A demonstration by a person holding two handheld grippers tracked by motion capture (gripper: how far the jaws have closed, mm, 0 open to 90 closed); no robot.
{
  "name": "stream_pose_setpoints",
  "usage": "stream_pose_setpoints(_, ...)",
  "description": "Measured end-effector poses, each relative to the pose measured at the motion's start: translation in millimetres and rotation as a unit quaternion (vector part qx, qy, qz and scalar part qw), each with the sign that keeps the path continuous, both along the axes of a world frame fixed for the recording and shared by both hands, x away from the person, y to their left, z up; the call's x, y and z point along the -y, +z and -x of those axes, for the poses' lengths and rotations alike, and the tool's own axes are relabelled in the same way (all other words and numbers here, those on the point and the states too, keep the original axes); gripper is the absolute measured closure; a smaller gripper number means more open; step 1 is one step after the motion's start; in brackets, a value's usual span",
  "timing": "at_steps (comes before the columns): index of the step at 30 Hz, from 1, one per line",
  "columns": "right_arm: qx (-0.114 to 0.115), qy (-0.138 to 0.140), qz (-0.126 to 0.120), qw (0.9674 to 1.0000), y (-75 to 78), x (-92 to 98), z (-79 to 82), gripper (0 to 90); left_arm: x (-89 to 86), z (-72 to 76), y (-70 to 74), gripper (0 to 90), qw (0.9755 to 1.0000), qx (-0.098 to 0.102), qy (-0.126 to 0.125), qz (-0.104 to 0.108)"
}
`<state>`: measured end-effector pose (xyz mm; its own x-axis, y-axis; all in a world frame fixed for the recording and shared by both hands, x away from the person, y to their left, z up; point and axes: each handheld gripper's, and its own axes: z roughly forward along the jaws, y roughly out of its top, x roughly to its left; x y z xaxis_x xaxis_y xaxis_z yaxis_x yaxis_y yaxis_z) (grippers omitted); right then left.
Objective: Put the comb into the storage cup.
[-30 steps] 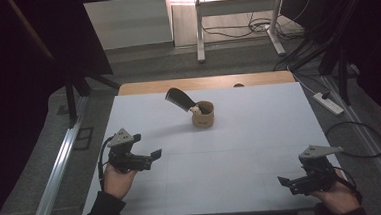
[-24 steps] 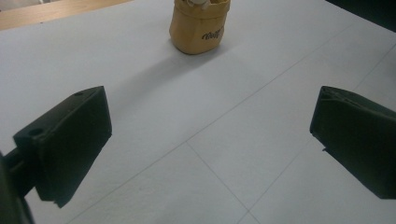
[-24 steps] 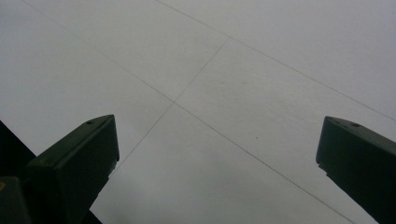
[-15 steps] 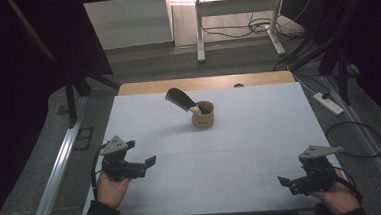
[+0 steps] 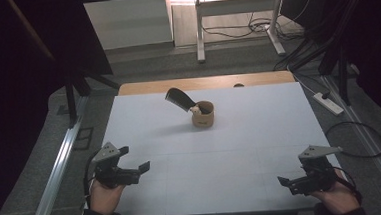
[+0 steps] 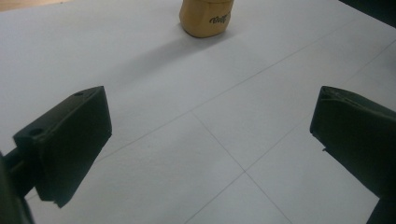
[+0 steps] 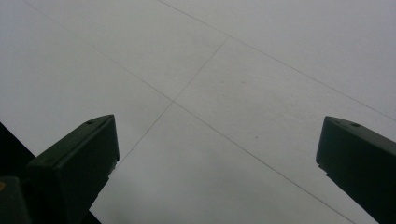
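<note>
Your left hand (image 5: pixel 103 195) sits at the near left edge of the bench (image 5: pixel 260 133), wrist low, with the forearm entering from the bottom of the high view. It holds the left claw (image 5: pixel 141 169) roughly level, pointing toward the middle of the bench. In the left gripper view the jaws stand wide apart with nothing between them, above bare white surface crossed by thin grid lines.

Your right hand (image 5: pixel 334 199) sits at the near right corner of the bench. It holds the right claw (image 5: pixel 283 183) level and aimed to your left, with the grey three-cornered plate (image 5: pixel 317 151) on top. In the right gripper view the jaws also stand wide apart and hold nothing, over bare white surface; a dark strip at that view's lower left is the bench edge.

The tan cup (image 5: pixel 202 115) stands upright on the far half of the bench, near its centre line, well apart from both claws. A dark scoop-like utensil (image 5: pixel 180 98) leans out of the cup, tilted up and to the left. The left gripper view shows the cup's lower body (image 6: pixel 206 17) straight ahead at the top edge.
</note>
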<state>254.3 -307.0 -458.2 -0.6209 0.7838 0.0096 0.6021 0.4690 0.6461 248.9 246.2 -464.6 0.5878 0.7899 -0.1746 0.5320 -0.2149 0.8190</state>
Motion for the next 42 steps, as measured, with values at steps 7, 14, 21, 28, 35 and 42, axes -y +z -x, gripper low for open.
stream_pose_setpoints(7,0.001,0.000,0.001,1.0000,-0.2,-0.1,-0.2,0.0,-4.9,9.2,-1.6,0.0,1.0000,-0.007,0.006,0.003)
stream_pose_setpoints(14,0.000,-0.001,0.002,1.0000,-0.3,-0.3,-0.2,0.0,-9.7,17.6,-3.2,0.0,0.9998,-0.012,0.013,0.002)
stream_pose_setpoints(21,-0.001,-0.001,0.002,1.0000,-0.3,-0.5,-0.2,0.0,-12.7,24.1,-4.8,0.0,0.9996,-0.019,0.019,-0.003)
stream_pose_setpoints(28,-0.001,-0.001,0.003,1.0000,-0.4,-0.6,-0.3,0.0,-13.9,29.9,-5.9,0.0,0.9994,-0.024,0.025,-0.010)
stream_pose_setpoints(35,0.000,-0.002,0.004,1.0000,-0.4,-0.8,-0.2,0.0,-13.9,34.4,-7.6,0.0,0.9987,-0.032,0.029,-0.027)
stream_pose_setpoints(42,-0.001,-0.002,0.006,1.0000,-0.1,-1.0,-0.1,0.0,-13.3,39.0,-10.7,0.0,0.9977,-0.048,0.030,-0.036)
